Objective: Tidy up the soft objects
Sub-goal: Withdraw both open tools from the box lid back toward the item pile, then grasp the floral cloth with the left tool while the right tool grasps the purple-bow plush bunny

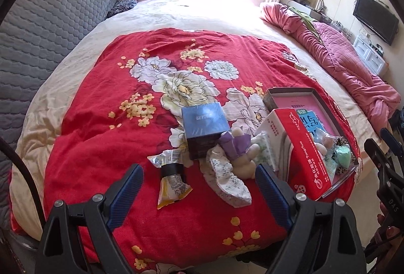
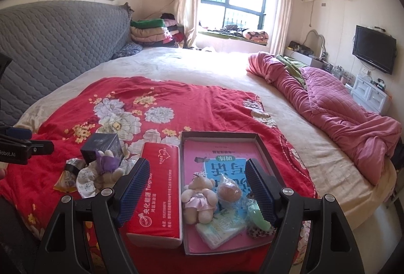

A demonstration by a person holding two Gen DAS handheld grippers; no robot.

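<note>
The left gripper (image 1: pixel 199 182) is hovering with jaws spread and empty; a snack packet (image 1: pixel 170 179), floral cloth (image 1: pixel 227 183) and purple-dressed bear (image 1: pixel 242 158) are lying just beyond its tips. The right gripper (image 2: pixel 197 188) is hanging released above the tray (image 2: pixel 219 135), with a pink-dressed bear (image 2: pixel 199 198) sitting between its fingers.

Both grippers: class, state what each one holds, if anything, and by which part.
Nothing is held. The left gripper and right gripper both stand open and empty above the bed.
</note>
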